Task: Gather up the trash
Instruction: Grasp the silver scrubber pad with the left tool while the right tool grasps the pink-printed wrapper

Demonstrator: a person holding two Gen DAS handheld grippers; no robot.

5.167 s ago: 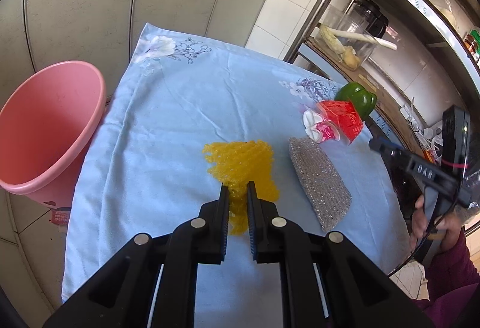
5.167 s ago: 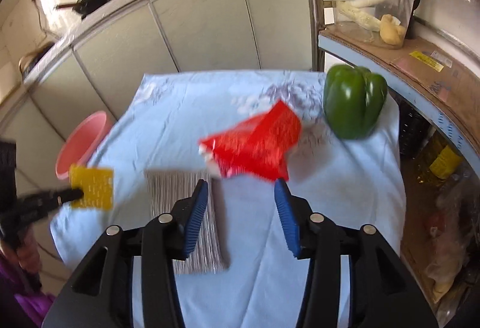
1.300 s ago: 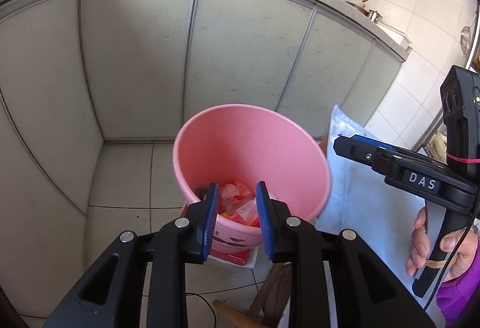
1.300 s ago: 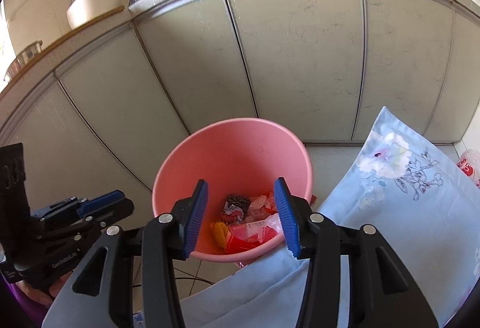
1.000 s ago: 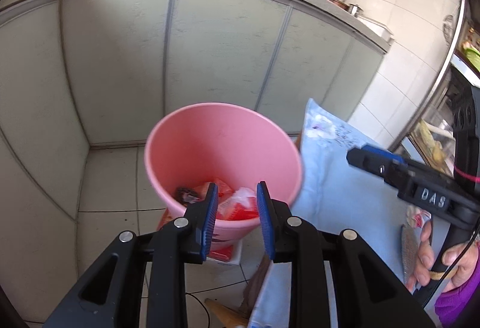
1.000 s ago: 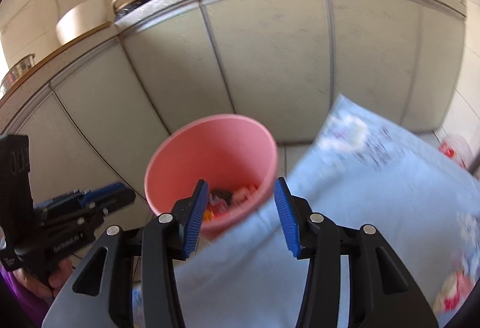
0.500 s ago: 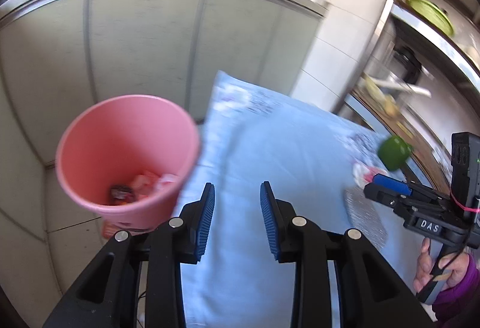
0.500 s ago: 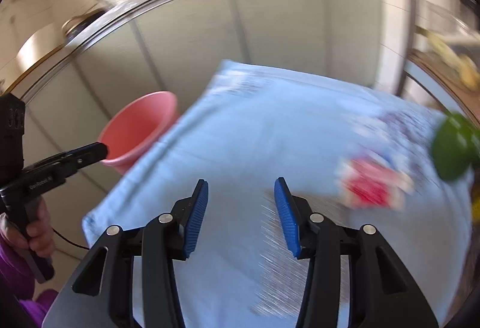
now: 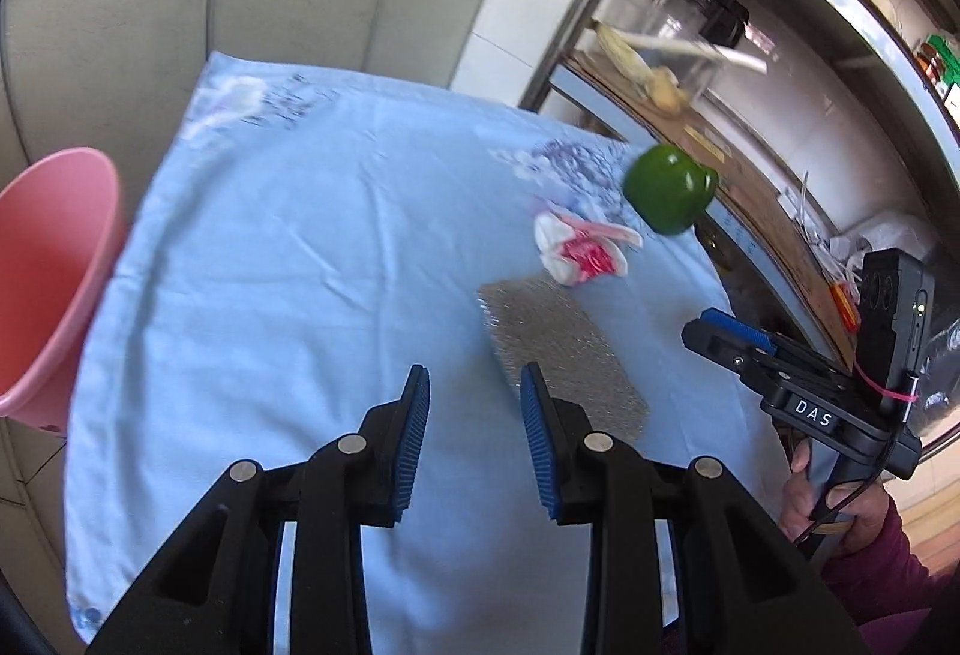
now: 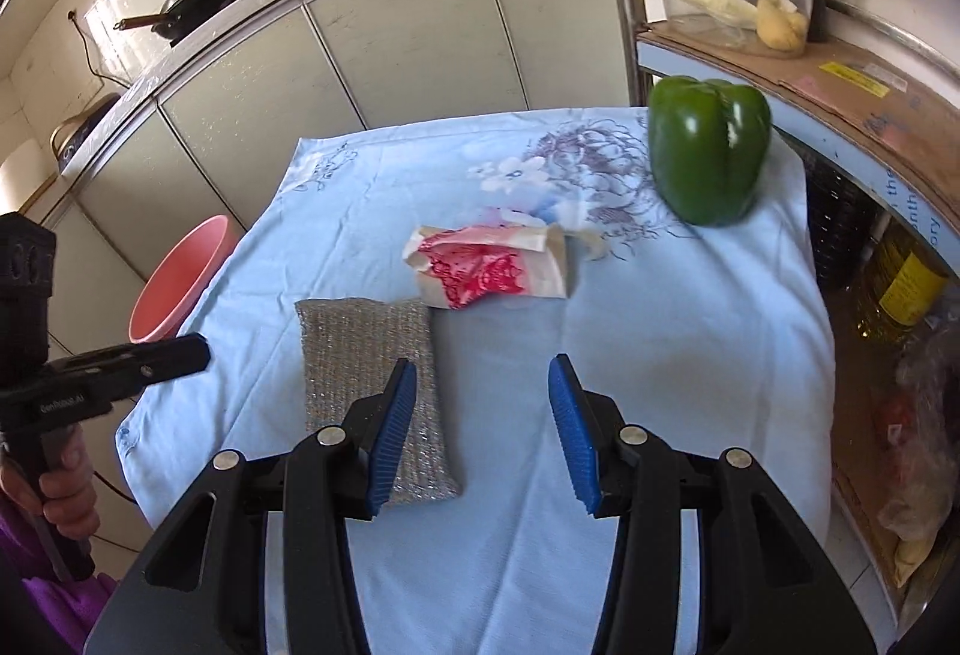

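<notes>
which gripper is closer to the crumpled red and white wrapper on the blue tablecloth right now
Right. The right gripper hangs open just short of the crumpled red and white wrapper; the left gripper is open farther back, beyond the silver scouring pad.

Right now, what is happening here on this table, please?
A person is clearing trash from a table covered with a blue cloth, with a gripper in each hand. The left gripper and the right gripper are both open and empty, held over the cloth. A crumpled red and white wrapper lies there beside a silver scouring pad and a green pepper. The pink bin stands by the table's edge.
</notes>
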